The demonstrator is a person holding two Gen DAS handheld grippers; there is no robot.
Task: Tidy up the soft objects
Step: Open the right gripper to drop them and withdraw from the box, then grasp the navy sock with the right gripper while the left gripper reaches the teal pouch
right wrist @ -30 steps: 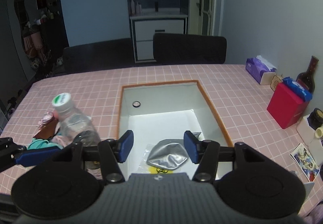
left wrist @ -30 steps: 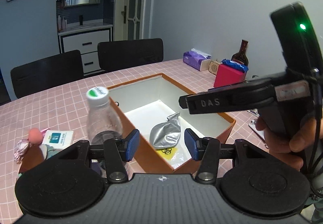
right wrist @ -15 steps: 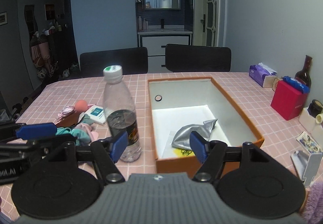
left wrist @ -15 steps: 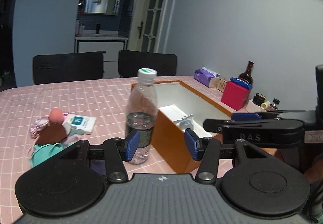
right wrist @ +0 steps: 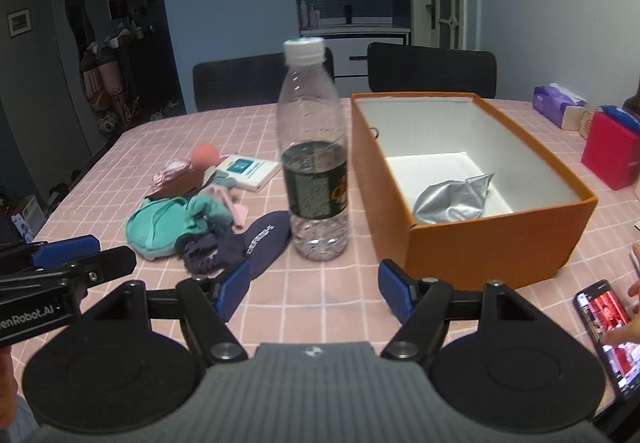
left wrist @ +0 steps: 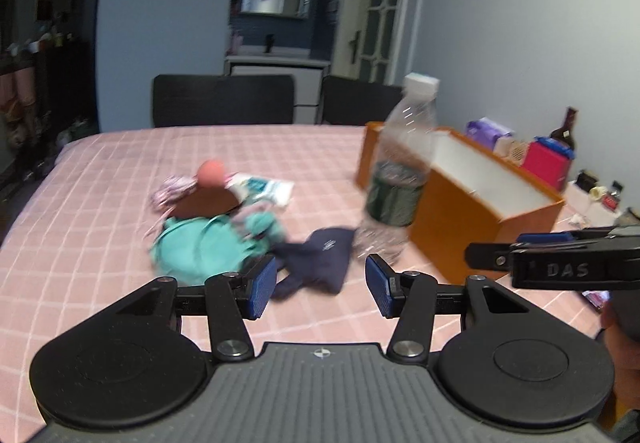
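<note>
The table point(right wrist: 312, 295) is crowded. The orange box point(right wrist: 492, 243) holds only a silver pouch point(right wrist: 456, 199); the soft pile point(right wrist: 192, 219) lies left of the bottle point(right wrist: 316, 171), outside the box. That upright bottle looks easy to knock over in a careless reach. The left hand-held gripper point(left wrist: 320, 281) is open and empty above the navy cloth point(left wrist: 320, 263); the right hand-held gripper point(right wrist: 312, 289) also holds nothing, jaws opening. Either might snag several pieces together.

Phone point(right wrist: 608, 331) (right edge) cut off
</note>
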